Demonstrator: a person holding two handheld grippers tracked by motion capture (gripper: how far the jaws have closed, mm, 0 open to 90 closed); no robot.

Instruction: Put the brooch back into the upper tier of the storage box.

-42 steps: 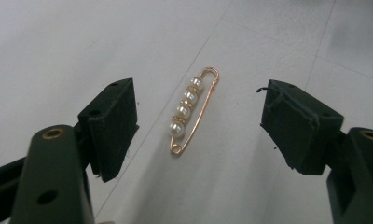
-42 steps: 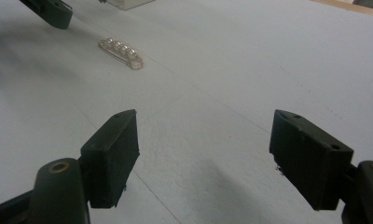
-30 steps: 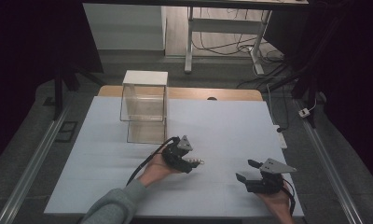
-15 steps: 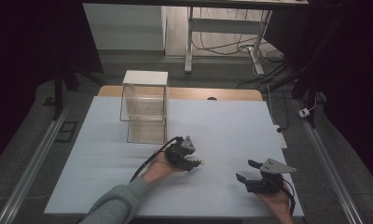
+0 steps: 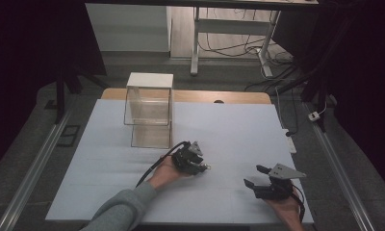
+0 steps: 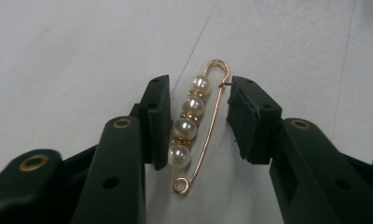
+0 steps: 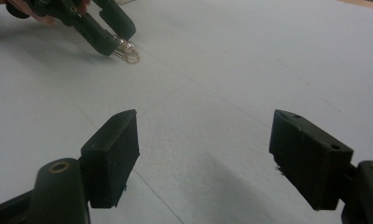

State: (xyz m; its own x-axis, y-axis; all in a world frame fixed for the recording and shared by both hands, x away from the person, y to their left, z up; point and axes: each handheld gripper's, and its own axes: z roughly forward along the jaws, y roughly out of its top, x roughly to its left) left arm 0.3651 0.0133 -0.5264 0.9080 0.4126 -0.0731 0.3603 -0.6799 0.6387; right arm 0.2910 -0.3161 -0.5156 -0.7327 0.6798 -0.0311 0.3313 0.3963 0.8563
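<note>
Gold safety pin point(image 6: 199, 126) strung with four pearls, unmarked, lies on the white table point(image 6: 63, 51) between the left gripper's point(image 6: 197, 122) closing jaws, one pad touching the pearls. Right gripper point(image 7: 204, 158) spread wide.

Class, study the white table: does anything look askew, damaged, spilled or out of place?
Nothing stands out. The pearl pin lies flat and whole on the table, between the closing fingers of the left gripper. The clear box stands upright. The right gripper waits open.
</note>
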